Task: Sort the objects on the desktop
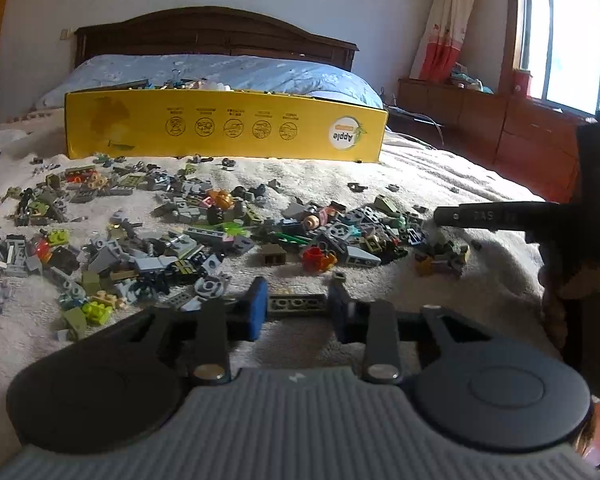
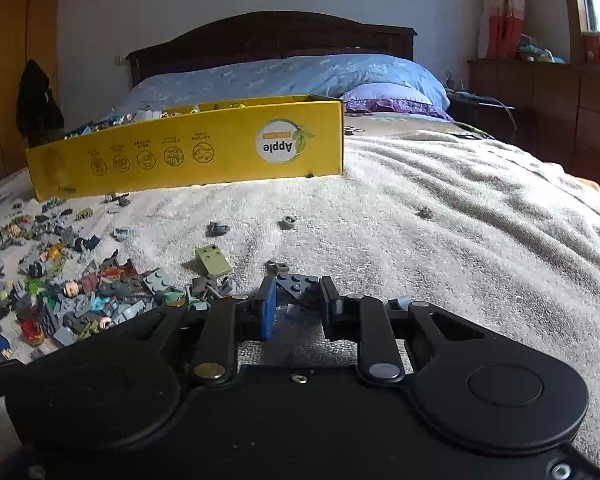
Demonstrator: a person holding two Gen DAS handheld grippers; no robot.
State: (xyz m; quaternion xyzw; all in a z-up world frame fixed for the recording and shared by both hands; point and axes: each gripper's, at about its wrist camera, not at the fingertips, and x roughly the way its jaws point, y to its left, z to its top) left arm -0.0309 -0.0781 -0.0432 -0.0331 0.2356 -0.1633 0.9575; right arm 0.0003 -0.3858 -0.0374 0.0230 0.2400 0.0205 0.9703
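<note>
Left wrist view: left tongs (image 1: 298,306) are clamping a long grey studded plate (image 1: 297,305) above the bed blanket (image 1: 440,168). Right tongs (image 2: 298,300) are gripping a dark grey wedge plate (image 2: 298,283) beside the brick pile (image 2: 80,296).

My left tongs (image 1: 298,312) have a ribbed grey housing, two round black discs, black link arms with silver rivets and blue finger pads (image 1: 258,308). My right tongs (image 2: 298,304) are black throughout, with the same discs and rivets, small screws on the plate and one blue pad.
</note>
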